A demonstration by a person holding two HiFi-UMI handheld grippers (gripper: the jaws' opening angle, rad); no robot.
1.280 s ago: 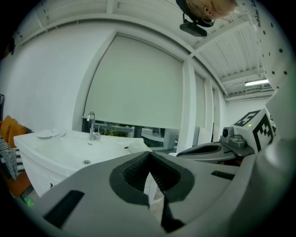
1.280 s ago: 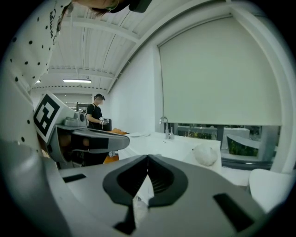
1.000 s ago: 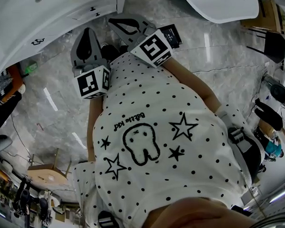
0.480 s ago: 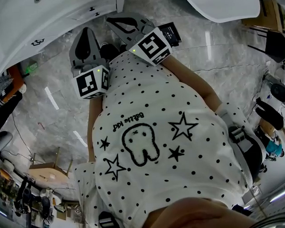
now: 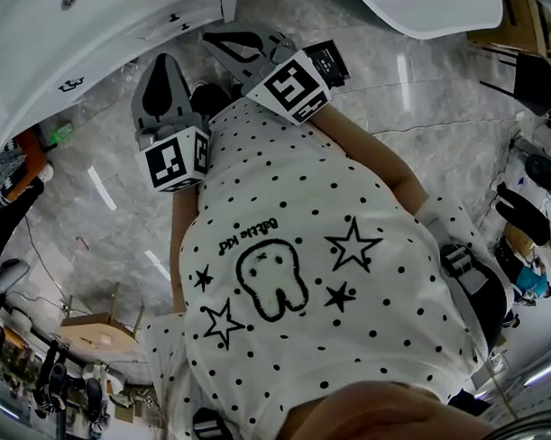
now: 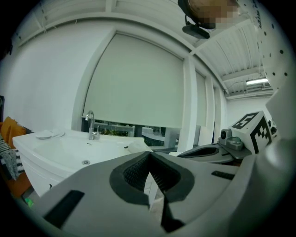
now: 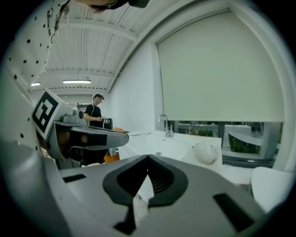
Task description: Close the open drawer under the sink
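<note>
Sink cabinet (image 5: 107,35): head view top left, cut off; whether its drawer (image 5: 76,77) is open is unclear. Left gripper (image 6: 149,156), right gripper (image 7: 147,158): 2 jaw pairs closed, empty. Marble floor (image 5: 104,221); white sink (image 6: 64,148) below a blinded window (image 6: 138,83).

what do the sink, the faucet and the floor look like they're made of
Sink: white, smooth and glossy, likely ceramic or cast resin. Faucet: shiny silver, probably chromed metal. Floor: grey, veined, with bright mirror-like reflections, so polished marble or marble-look tile; which one the pictures cannot settle.
</note>
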